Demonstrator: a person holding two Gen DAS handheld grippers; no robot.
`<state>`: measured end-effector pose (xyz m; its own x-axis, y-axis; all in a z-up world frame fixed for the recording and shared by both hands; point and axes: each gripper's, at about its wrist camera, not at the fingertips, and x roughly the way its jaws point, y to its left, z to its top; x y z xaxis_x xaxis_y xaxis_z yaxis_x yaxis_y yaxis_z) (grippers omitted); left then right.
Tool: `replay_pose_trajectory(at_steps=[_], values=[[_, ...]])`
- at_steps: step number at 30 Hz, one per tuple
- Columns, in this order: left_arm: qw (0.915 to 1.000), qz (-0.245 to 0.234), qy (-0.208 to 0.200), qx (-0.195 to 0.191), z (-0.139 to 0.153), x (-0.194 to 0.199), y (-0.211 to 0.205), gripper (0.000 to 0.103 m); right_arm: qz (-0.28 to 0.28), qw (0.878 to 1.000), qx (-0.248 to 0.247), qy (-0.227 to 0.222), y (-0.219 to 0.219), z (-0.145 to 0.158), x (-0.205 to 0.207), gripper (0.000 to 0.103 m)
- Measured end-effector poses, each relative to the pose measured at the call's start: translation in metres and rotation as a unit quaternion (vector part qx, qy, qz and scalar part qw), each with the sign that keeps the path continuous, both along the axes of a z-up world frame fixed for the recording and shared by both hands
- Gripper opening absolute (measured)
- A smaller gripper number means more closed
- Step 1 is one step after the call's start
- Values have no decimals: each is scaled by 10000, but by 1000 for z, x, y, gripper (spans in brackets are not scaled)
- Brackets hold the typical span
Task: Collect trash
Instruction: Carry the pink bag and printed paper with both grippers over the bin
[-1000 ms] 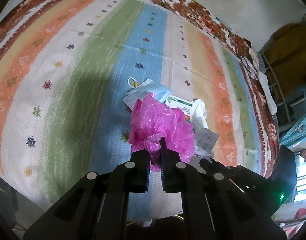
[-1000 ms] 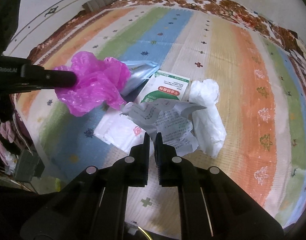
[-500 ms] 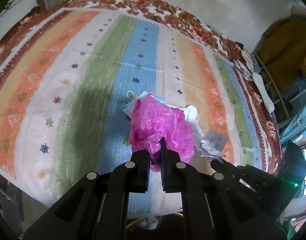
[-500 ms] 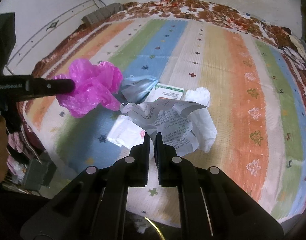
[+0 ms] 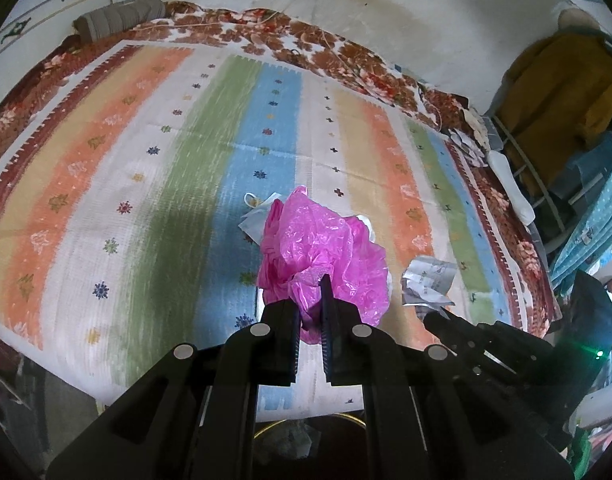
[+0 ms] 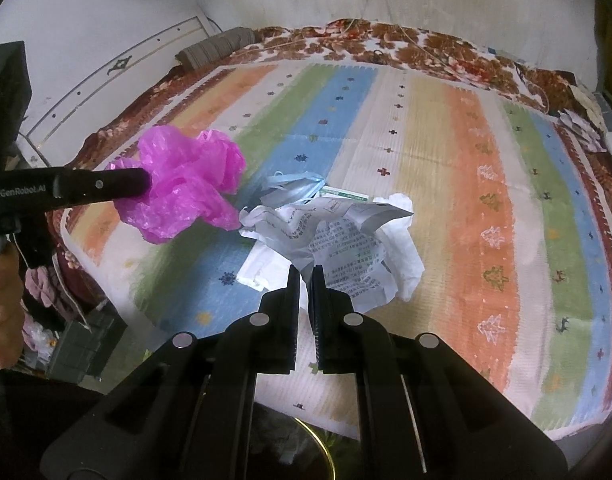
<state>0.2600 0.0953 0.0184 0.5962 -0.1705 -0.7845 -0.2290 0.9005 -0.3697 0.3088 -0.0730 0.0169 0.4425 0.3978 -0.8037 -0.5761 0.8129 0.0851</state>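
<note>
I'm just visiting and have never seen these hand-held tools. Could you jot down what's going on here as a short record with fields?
setting: striped mat spread on a bed
left gripper: jaws shut on the pink plastic bag, held above the mat
right gripper: jaws shut on the crumpled printed paper, also lifted
left on the mat: blue face mask, green-and-white packet, white tissue, white wrapper
below the bed edge: gold rim of a container, partly hidden
</note>
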Motion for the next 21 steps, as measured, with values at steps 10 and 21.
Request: replay_pose_trajectory(at_steps=[10,21], values=[[9997,-61,-256,11,15,-29,-10,8,70,9998,163,-127,-10,16,-27,6],[9985,-130,-529,-82,28,-65,-21,8,90,9990,378,-200,-20,26,-58,6]])
